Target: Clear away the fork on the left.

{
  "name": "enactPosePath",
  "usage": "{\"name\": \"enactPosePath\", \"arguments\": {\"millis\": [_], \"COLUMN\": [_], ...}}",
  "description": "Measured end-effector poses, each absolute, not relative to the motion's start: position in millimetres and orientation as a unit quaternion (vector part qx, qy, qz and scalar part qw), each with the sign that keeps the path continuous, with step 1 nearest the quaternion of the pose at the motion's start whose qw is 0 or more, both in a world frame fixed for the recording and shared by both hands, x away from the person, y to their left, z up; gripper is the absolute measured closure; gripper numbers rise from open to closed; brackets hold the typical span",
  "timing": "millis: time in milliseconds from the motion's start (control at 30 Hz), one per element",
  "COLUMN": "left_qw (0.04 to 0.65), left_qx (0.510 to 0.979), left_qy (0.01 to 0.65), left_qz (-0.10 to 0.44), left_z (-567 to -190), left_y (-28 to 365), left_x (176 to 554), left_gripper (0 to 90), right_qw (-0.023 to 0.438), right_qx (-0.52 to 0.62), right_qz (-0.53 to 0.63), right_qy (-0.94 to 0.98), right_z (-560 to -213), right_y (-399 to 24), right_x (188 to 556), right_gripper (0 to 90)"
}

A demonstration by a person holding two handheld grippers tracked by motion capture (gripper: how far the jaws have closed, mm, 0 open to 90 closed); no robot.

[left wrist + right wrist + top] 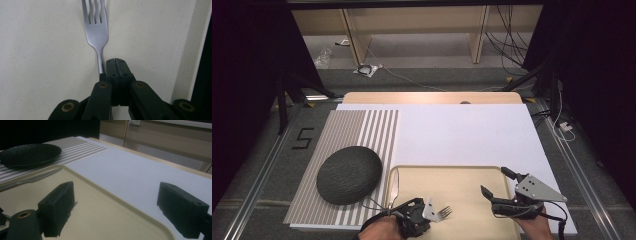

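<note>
A silver fork [443, 213] [96, 30] lies on the cream tray [472, 168] near its front edge, tines pointing right. My left gripper [426, 212] [115, 61] is at the fork's handle with its jaws pressed flat together. The handle runs along the outside of the left jaw and vanishes under it, not between the pads. My right gripper [494, 180] [120, 206] hovers open over the tray's right part, with nothing between its fingers. A table knife [394, 186] [32, 178] rests along the tray's left rim.
A dark textured plate [349, 174] [30, 153] sits upside down on a striped placemat [372, 125] left of the tray. A white sheet [462, 135] covers the table behind and right of the tray. Beyond the far edge are floor, cables and shelving.
</note>
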State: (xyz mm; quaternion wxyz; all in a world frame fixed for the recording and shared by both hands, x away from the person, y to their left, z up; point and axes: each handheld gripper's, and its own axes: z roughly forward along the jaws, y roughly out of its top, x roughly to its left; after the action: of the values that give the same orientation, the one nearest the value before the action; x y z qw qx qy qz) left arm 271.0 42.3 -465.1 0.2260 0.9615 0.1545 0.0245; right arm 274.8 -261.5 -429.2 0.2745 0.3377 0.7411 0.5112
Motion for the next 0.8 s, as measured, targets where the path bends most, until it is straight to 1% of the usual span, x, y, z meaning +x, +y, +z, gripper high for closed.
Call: {"name": "enactPosePath", "arguments": {"millis": [800], "left_qw": [0.231], "left_qx": [0.956], "left_qy": [0.180], "left_qz": [0.032], "left_z": [-466], "left_y": [56], "left_x": [283], "left_gripper": [89.1], "right_qw": [0.275], "right_qx": [0.338], "right_qz": [0.511], "right_qy": [0.741], "right_z": [-429], "right_y": [-261], "right_x": [274], "right_gripper": [15.6]}}
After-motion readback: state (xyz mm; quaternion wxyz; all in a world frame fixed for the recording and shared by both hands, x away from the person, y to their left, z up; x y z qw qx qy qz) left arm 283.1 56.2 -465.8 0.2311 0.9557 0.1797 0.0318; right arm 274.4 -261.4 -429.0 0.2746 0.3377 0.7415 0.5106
